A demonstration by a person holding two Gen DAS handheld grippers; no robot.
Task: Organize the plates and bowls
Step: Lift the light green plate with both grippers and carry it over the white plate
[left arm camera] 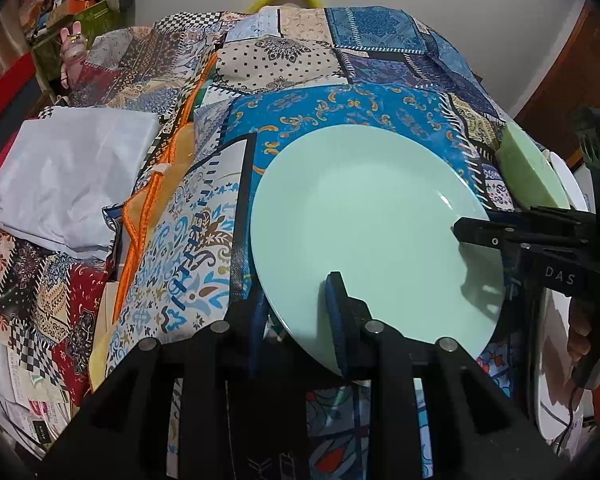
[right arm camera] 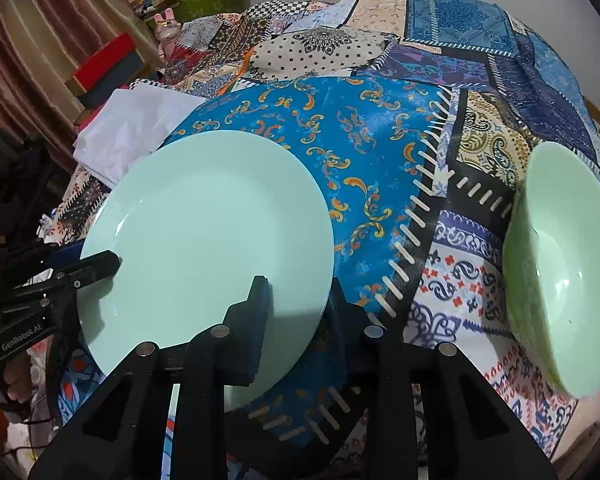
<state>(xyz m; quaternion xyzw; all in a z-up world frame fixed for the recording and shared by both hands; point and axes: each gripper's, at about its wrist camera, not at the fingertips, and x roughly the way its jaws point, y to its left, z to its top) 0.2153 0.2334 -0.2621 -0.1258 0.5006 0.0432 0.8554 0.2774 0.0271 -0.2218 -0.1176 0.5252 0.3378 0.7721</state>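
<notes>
A pale mint-green plate (left arm camera: 364,224) (right arm camera: 203,240) is held from two sides over the patchwork tablecloth (left arm camera: 340,108). My left gripper (left arm camera: 300,320) is shut on its near rim, one finger on top and one beneath. My right gripper (right arm camera: 300,312) is shut on the rim too, with one pad on the upper face and the other finger under the edge. Each gripper shows in the other's view: the right gripper (left arm camera: 476,236) enters from the right, and the left gripper (right arm camera: 99,264) enters from the left. A light green bowl (right arm camera: 560,280) (left arm camera: 528,172) stands tilted at the right.
White plates (left arm camera: 572,188) lie at the table's right edge behind the green bowl. A folded white cloth (left arm camera: 71,176) (right arm camera: 127,132) lies at the left. Boxes and clutter (right arm camera: 107,64) stand beyond the far left of the table. A person's hand (left arm camera: 580,340) holds the right gripper.
</notes>
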